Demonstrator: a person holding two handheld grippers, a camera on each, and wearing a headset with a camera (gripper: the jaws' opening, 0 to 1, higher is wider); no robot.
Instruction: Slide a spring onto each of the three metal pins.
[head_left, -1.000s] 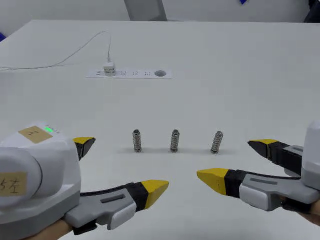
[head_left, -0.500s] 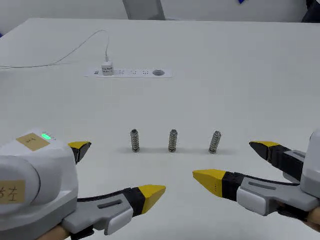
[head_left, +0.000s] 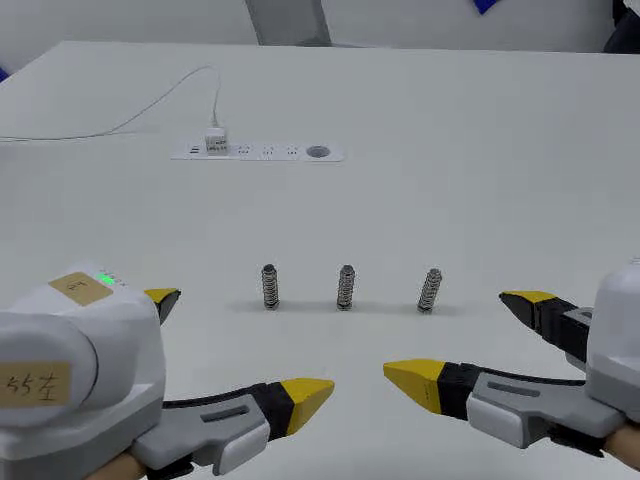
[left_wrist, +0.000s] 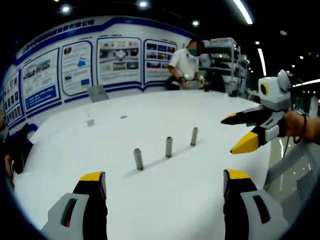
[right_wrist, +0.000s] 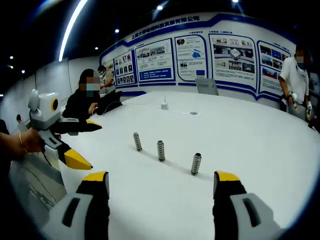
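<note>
A: Head view, lighting condition?
B: Bright and even, from overhead. The white table (head_left: 480, 150) carries a soft sheen with no hard glare. The springs (head_left: 345, 287) cast short, faint shadows at their bases. Focus is sharp.
A: Gripper views?
B: Dimmer. A strip light (left_wrist: 243, 11) and small spots bloom against a dark ceiling. Fisheye distortion curves the far posters (right_wrist: 200, 50) and the table edge. Detail softens toward the edges.
</note>
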